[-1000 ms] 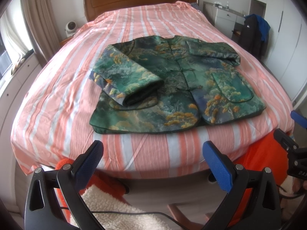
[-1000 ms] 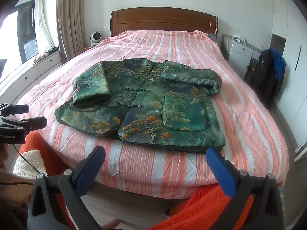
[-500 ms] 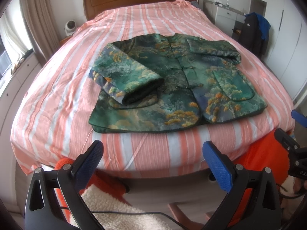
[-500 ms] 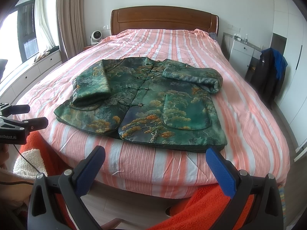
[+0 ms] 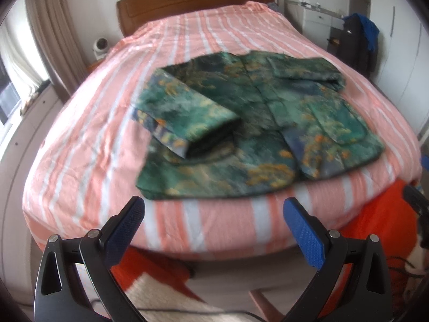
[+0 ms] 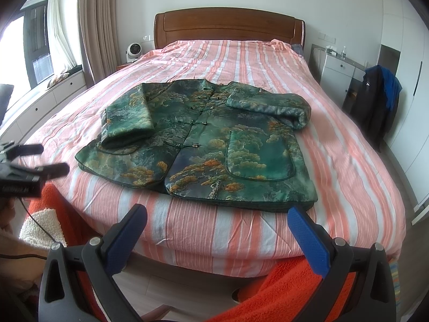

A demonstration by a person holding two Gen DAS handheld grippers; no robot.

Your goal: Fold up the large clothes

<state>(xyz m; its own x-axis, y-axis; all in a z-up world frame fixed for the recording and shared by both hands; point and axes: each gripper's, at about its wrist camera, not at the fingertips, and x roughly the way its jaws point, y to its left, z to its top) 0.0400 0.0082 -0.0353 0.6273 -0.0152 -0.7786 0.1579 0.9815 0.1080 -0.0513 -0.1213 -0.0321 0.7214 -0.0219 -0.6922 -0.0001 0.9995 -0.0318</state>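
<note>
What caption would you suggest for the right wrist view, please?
Open right gripper facing a green jacket, sleeves folded in, on a striped bed.

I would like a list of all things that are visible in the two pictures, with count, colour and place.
jacket: one, green with orange pattern, flat near the foot of the bed, both sleeves folded in
bed cover: one, pink with white stripes, over the bed
headboard: one, brown wood, far end
fan: one, white, left of the headboard
curtain: one, beige, left wall
cabinet: one, white, right of the bed
dark clothes: black and blue, hanging on the right
orange blanket: one, below the bed's foot
left gripper: black with blue pads, open
right gripper: same, open
</note>
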